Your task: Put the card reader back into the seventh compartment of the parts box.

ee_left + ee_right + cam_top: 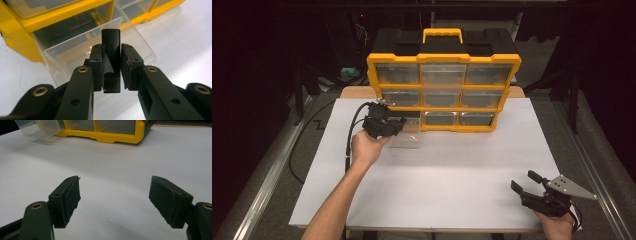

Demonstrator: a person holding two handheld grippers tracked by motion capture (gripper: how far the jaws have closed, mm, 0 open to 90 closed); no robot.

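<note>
Left claw [111, 66] is clamping a small black block [111, 43] over the pulled-out clear drawer [62, 57] of the yellow organizer [444, 90]. Block's looking rigid, light, probably plastic; flat sides are gripping well. Right claw [115, 200] is idling apart above the tabletop [437, 175].

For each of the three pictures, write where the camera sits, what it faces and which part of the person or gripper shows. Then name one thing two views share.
High view: above the person's side, facing down on the white table and yellow drawer organiser; forearms, hands, left gripper and right gripper show.
Left gripper view: rides the left gripper, facing the pulled-out clear plastic drawer; its jaws clamp a small black block.
Right gripper view: rides the right gripper, level across the table; open jaws show.
Shared: the organiser and clear drawer.
</note>
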